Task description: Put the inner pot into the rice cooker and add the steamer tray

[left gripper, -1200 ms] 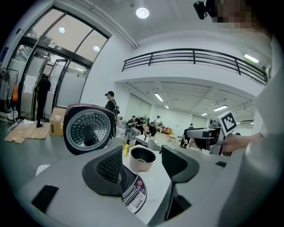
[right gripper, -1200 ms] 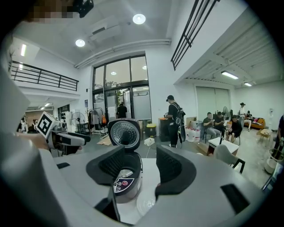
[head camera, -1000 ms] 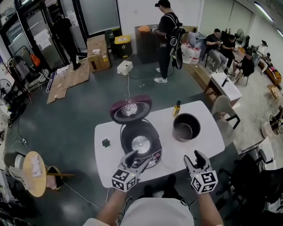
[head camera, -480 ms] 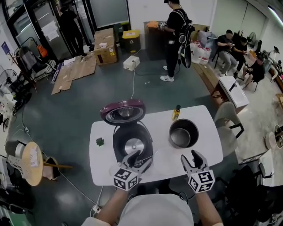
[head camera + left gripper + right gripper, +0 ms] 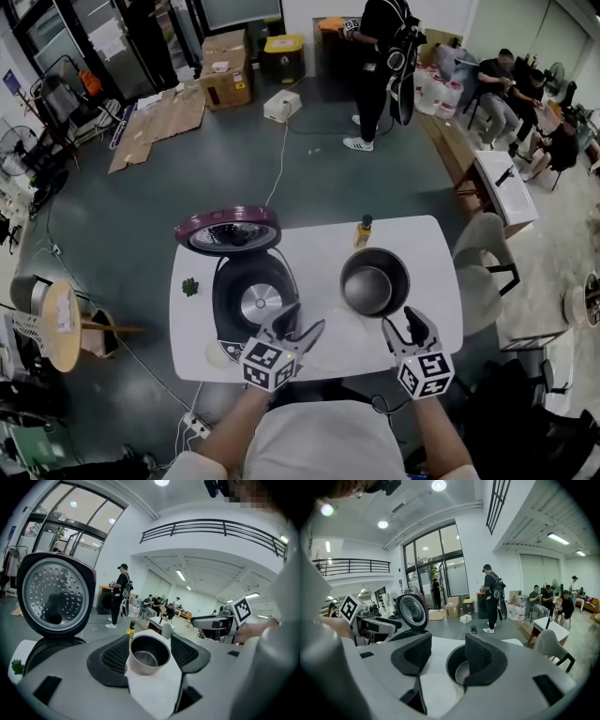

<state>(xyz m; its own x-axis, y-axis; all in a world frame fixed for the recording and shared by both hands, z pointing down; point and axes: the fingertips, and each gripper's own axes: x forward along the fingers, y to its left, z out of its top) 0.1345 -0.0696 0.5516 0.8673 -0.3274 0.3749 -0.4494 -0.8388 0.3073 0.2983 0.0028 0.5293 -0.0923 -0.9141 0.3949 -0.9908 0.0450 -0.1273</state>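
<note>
The open rice cooker stands at the table's left, its maroon lid tipped up behind an empty well. To its right the metal inner pot sits upright on the white table. A pale round steamer tray lies faintly visible in front of the pot. My left gripper is open near the cooker's front right, and the pot shows beyond its jaws. My right gripper is open just short of the pot, with the tray below its jaws. Neither holds anything.
A small yellow bottle stands behind the pot. A little green object lies at the table's left edge. A chair is at the table's right, a round stool to the left. People stand and sit far behind.
My left gripper has shifted right, from over the cooker's front rim to the gap between cooker and pot. The head view has swung, so the table sits further left in the frame.
</note>
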